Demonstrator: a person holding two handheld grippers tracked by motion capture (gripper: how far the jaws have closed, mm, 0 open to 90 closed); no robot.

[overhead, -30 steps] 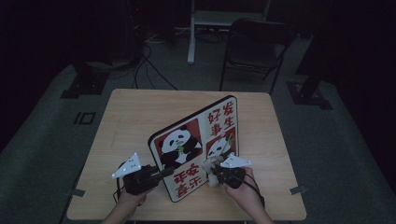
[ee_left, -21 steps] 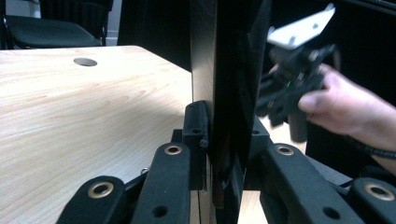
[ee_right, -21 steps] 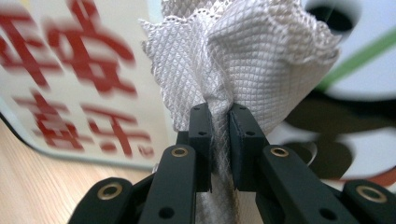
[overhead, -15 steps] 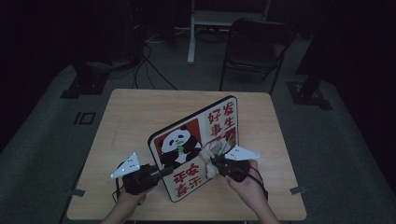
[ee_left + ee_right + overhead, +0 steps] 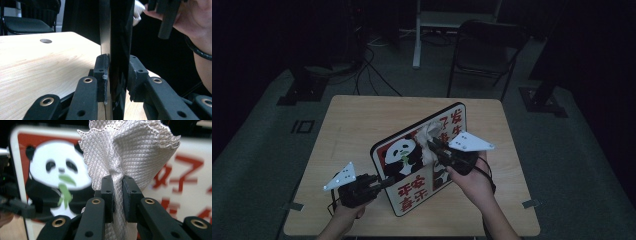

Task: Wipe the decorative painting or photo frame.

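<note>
Right gripper [image 5: 432, 145] climbed to mid-frame, clamping the cloth [image 5: 130, 152]; left gripper [image 5: 117, 75], loosening slightly, pinches the board [image 5: 422, 155]. Wipe gently, holding it upright.

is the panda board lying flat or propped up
Propped up: the panda board stands tilted on its lower edge on the table, the left gripper clamping its edge.

Pale wooden worktop [image 5: 362, 125] with a round hole [image 5: 45, 41] near one edge. Beyond it, dark folding chair [image 5: 484, 50], white post [image 5: 417, 35], black cables [image 5: 372, 75] across grey floor [image 5: 257, 150].
</note>
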